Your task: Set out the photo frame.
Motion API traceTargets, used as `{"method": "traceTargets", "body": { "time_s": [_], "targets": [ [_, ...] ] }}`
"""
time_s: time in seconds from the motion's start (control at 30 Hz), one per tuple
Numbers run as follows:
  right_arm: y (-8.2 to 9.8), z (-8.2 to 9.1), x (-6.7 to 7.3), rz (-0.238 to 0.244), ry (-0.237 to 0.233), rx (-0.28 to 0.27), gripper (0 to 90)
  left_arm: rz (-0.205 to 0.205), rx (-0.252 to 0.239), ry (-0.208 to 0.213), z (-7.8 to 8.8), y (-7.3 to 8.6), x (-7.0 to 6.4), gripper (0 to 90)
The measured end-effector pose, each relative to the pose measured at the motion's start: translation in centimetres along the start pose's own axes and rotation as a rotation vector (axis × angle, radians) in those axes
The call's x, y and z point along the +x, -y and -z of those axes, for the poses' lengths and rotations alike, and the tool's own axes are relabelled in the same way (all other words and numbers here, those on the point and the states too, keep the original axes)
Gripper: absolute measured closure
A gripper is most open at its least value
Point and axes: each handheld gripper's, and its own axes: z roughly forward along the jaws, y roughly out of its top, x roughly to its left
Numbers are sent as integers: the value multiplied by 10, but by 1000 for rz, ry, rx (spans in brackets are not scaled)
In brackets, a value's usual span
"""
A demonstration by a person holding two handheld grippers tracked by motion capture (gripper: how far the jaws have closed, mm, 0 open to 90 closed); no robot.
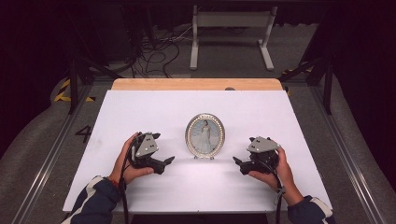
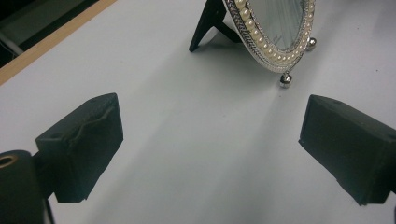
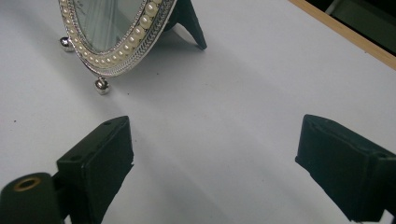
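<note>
From the high view, an oval picture frame [image 1: 205,136] stands upright near the middle of the white bench [image 1: 140,107], between the two hands. The left hand-held gripper [image 1: 169,160] rests on the bench to the frame's left, the right hand-held gripper [image 1: 238,162] to its right; both point inward and are apart from it.

In the left gripper view, the jaws are spread wide with bare bench between them. The frame's pearl-studded rim [image 2: 261,46], ball feet and black back prop [image 2: 205,25] lie ahead.

In the right gripper view, the jaws are likewise released, holding nothing. The frame [image 3: 116,42] stands ahead at the left; its photo is too blurred by glare to make out.
</note>
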Motion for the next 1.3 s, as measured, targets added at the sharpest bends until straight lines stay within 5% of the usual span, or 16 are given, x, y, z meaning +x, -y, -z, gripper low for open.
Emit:
{"method": "traceTargets", "body": {
  "time_s": [0.63,1.3],
  "targets": [
    [20,19,-8,-17,46,-14,110,4,27,-32,18,20,4,67],
    [44,37,-16,-39,68,-16,107,58,49,-64,48,53,13,68]
  ]
}}
